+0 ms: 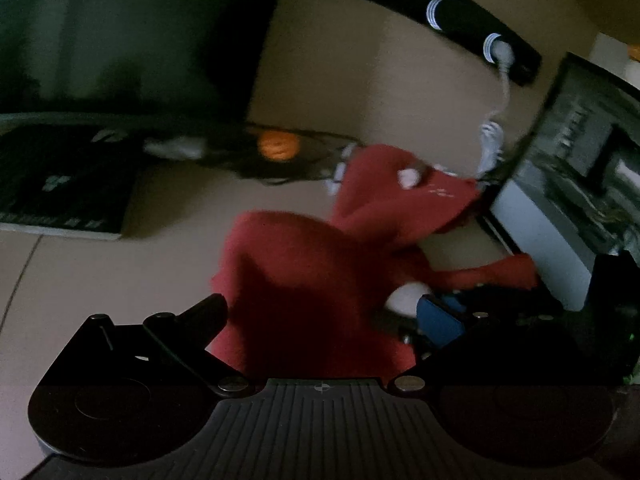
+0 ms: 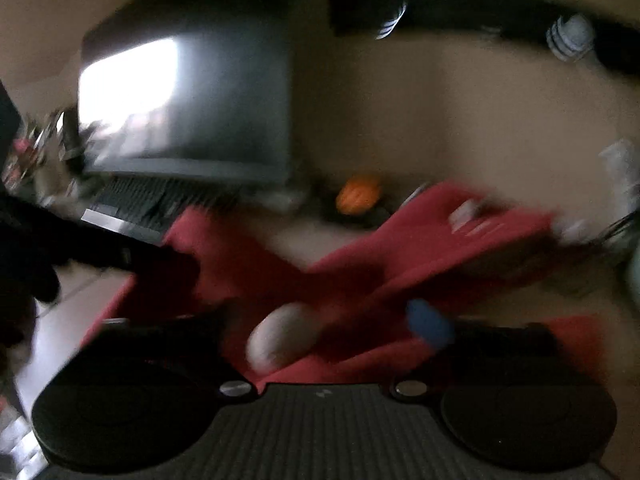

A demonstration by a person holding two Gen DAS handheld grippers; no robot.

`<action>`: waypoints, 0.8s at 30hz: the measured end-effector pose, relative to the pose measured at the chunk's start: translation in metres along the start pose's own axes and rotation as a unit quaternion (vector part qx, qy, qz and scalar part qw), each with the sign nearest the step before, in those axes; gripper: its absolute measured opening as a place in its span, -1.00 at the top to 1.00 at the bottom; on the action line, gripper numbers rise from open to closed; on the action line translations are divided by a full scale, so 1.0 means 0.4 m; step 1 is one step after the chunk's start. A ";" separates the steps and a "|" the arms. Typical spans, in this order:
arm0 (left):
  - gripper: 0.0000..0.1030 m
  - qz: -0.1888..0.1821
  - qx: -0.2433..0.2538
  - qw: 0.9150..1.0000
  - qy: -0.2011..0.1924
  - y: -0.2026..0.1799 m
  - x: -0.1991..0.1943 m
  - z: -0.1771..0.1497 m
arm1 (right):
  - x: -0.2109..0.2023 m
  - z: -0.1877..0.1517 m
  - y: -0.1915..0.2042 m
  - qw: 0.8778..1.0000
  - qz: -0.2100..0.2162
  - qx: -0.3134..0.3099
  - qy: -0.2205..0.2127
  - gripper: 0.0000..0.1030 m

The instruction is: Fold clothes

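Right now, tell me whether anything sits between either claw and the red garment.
Nothing visible does. The red fleece garment lies directly between the left claw fingers, and it fills the space at the right claw too. The orange round object sits beyond, clear of both.

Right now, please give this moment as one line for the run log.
stage: folding | item: red garment bunched, lifted | left gripper: garment between fingers, grip unclear | right gripper: garment between fingers, blurred | background: orange ball

One red fleece garment (image 1: pixel 304 264), one round orange ball (image 1: pixel 279 145), one dark monitor screen (image 2: pixel 192 100), one black keyboard (image 1: pixel 60 184).
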State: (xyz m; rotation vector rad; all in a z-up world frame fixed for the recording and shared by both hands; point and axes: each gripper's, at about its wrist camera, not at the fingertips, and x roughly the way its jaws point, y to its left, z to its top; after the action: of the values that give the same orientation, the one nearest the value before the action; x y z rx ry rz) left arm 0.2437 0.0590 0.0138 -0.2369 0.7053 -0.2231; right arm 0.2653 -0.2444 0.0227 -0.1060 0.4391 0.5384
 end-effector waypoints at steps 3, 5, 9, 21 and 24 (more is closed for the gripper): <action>-1.00 -0.036 0.019 0.999 -0.007 -0.025 0.018 0.008 | -0.046 -0.016 -0.067 0.998 -0.063 0.011 -0.007 -1.00; -1.00 -0.066 0.035 0.997 -0.009 -0.038 0.037 0.002 | -0.014 -0.051 -0.123 0.993 -0.114 0.035 0.024 -1.00; -1.00 -0.072 0.037 0.997 -0.001 -0.041 0.120 -0.019 | 0.071 -0.121 -0.230 0.971 -0.209 0.082 0.086 -1.00; -1.00 -0.004 0.022 0.999 -0.031 0.023 0.264 -0.038 | 0.089 -0.081 -0.303 0.962 -0.176 0.168 0.127 -1.00; -1.00 0.019 0.039 0.999 -0.014 -0.002 0.254 -0.029 | 0.004 -0.031 -0.271 0.969 -0.146 0.190 0.067 -1.00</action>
State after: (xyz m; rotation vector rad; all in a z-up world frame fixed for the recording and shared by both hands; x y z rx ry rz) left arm 0.3109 0.0283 -0.0567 -0.1510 0.6719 -0.2101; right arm 0.3178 -0.3391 0.0091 0.1615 0.6389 0.1510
